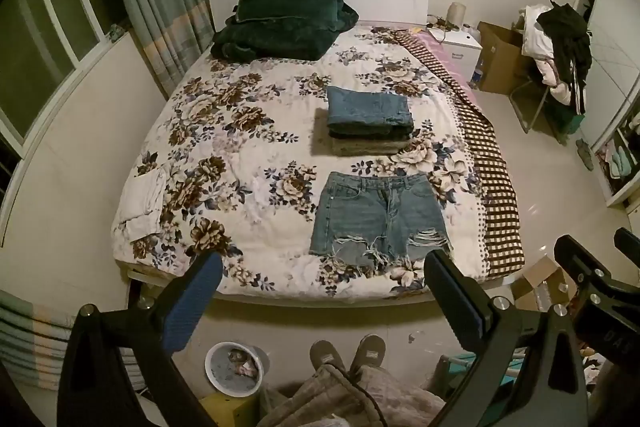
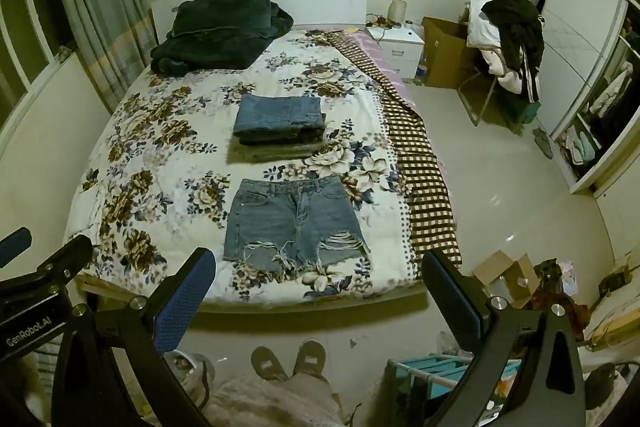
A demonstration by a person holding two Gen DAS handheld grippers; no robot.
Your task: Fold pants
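Note:
A pair of ripped blue denim shorts (image 1: 378, 217) lies flat, waistband away from me, near the foot of the floral bed (image 1: 240, 147); it also shows in the right wrist view (image 2: 294, 221). Behind it sits a stack of folded pants (image 1: 368, 119), blue jeans on top, also in the right wrist view (image 2: 278, 127). My left gripper (image 1: 324, 271) is open and empty, held above the bed's foot edge short of the shorts. My right gripper (image 2: 316, 271) is open and empty at about the same height. The right gripper's body shows at the left view's right edge (image 1: 592, 275).
A dark green blanket (image 1: 280, 23) lies by the headboard. A white cloth (image 1: 142, 203) sits at the bed's left edge. A checked sheet (image 1: 496, 187) hangs off the right side. A bin (image 1: 234, 367) and my slippers (image 1: 346, 351) are on the floor; a chair with clothes (image 2: 508, 39) stands right.

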